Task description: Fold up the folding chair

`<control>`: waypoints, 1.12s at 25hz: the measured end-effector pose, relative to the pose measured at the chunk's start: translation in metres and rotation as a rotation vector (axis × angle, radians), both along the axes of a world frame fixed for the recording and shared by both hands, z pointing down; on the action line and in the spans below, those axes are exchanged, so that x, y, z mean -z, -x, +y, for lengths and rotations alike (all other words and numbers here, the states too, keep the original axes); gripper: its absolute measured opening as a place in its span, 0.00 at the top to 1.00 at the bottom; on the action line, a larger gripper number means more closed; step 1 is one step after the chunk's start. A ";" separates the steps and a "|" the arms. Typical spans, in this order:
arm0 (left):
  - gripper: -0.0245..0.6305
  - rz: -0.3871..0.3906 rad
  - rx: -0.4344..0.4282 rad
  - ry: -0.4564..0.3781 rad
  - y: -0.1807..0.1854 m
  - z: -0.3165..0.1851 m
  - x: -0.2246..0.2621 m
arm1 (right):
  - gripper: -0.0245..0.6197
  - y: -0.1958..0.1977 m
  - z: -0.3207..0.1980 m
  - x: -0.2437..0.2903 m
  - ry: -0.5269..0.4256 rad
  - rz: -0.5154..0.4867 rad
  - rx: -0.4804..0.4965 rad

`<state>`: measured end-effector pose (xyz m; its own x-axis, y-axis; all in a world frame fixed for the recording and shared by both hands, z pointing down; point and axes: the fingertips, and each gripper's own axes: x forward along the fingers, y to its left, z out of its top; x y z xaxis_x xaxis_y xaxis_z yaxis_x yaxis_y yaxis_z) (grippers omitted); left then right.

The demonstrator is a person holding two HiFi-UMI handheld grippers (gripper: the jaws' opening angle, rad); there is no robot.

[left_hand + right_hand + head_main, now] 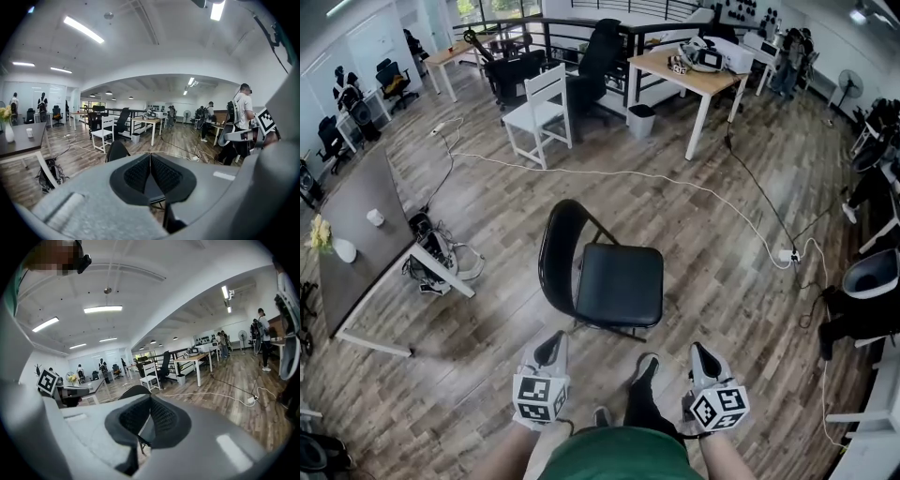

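A black folding chair [614, 281] stands unfolded on the wood floor in the middle of the head view, its curved backrest [555, 246] to the left of the seat. My left gripper [549, 350] and right gripper [703, 358] hover side by side in front of the seat's near edge, a short gap away from it. Both are shut with nothing between the pads. In the left gripper view the gripper [150, 165] has its jaws pressed together, and the chair's backrest [116, 151] shows just beyond. From the right gripper [150, 405] the backrest [133, 391] also rises behind shut jaws.
A grey table [356, 234] with a tangle of cables under it stands at the left. Behind are a white wooden chair [539, 112], a wooden desk [698, 77] and a bin [641, 120]. A white cable [675, 183] crosses the floor to a power strip [789, 255]. My shoe [643, 371] is between the grippers.
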<state>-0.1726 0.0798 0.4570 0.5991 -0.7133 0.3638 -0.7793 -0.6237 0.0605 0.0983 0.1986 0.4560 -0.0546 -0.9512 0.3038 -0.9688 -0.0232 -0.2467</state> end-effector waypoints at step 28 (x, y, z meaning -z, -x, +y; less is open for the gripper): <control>0.94 -0.200 0.253 0.116 -0.085 -0.215 -0.061 | 0.96 -0.170 -0.240 -0.147 0.217 -0.197 0.127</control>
<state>-0.0880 -0.1356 0.5177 0.3165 -0.7772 0.5438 -0.9122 -0.4067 -0.0504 0.2681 -0.0416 0.6034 -0.2463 -0.8471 0.4709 -0.9015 0.0218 -0.4323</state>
